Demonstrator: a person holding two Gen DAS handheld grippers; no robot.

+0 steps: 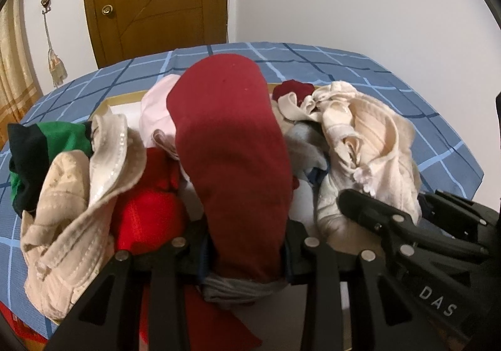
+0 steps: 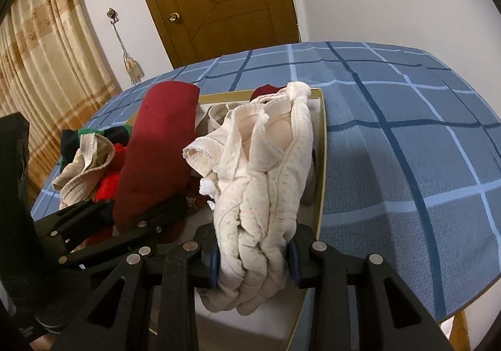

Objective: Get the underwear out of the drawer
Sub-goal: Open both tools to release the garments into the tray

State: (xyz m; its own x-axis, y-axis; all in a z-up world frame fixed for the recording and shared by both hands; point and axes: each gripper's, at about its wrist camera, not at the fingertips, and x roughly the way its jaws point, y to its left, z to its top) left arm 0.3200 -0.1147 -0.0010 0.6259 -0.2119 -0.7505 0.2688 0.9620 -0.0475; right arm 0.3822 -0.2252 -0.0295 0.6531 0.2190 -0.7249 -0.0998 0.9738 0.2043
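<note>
1. "DAS" in white on my right gripper's (image 1: 360,204) black housing, seen from left cam.
2. My left gripper (image 1: 247,244) clenched on dark red underwear (image 1: 231,138), smooth knit, over drawer (image 2: 322,144).
3. Right gripper clamps cream underwear (image 2: 266,194), dotted eyelet, bunched.

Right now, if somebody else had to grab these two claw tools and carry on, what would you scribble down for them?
Left gripper: shut on the dark red garment, which stands up out of the pile.
Right gripper: shut on the cream garment, bunched between its fingers.
The drawer, a shallow gold-rimmed tray, sits on the blue checked bedspread. Both held pieces hang over it, not yet carried clear.
Loose in or around it: a beige piece, a bright red one, a green and black one, a pink one.
Left to do: lift both held pieces away, set them down outside, then fetch the rest.
</note>
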